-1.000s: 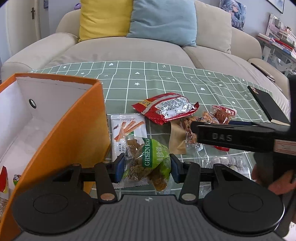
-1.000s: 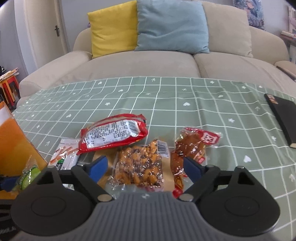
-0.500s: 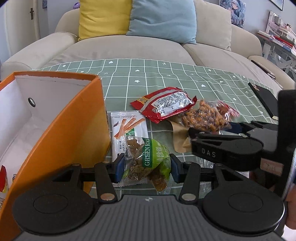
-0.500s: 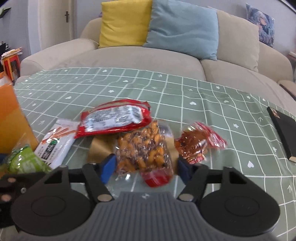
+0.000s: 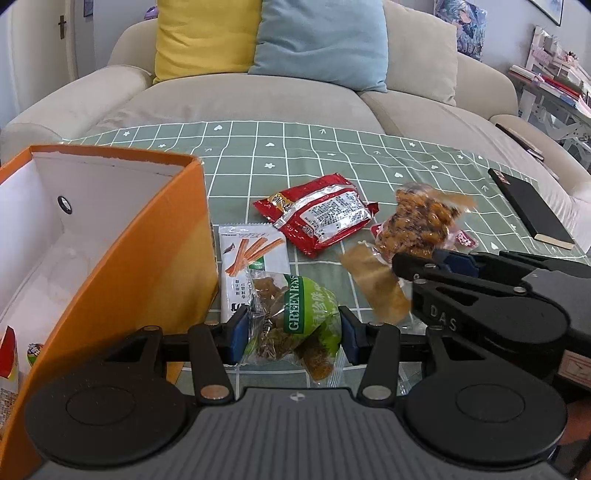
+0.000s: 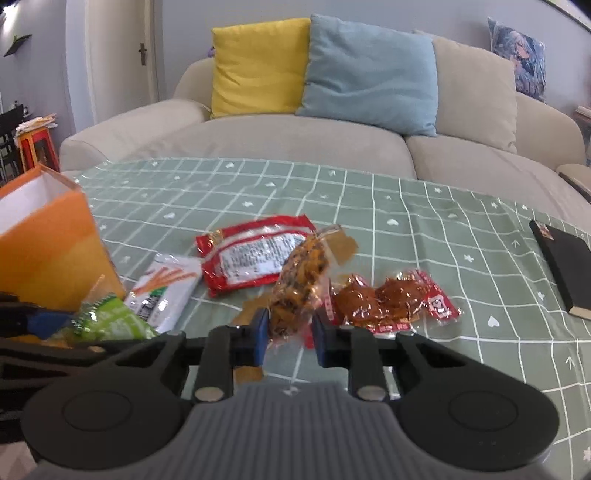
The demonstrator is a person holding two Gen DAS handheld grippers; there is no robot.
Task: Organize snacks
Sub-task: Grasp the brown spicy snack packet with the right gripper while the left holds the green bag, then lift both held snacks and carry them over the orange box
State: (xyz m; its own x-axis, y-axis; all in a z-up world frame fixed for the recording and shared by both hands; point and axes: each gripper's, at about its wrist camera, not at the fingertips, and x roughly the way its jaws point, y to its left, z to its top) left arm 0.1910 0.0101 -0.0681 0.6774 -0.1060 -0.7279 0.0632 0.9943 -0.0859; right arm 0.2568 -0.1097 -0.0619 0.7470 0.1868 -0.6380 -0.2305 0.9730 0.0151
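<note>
Left wrist view: box (image 5: 122, 258) at left of frame on the surface (image 5: 332, 147), two packets inside its lower left corner. Stick-snack packet (image 5: 255, 258) just right of the box. Green packet (image 5: 295, 321) at lower centre, overlapping the stick packet's near end. Foil packet (image 5: 321, 214) at centre, behind both. Nut packet (image 5: 421, 221) right of it, raised off the surface. Notebook (image 5: 528, 210) at far right edge. Sofa (image 5: 258, 99) behind the surface, two cushions (image 5: 317, 33) on it at top centre. Right wrist view: twin sachets (image 6: 391, 299) lie right of the nut packet.
</note>
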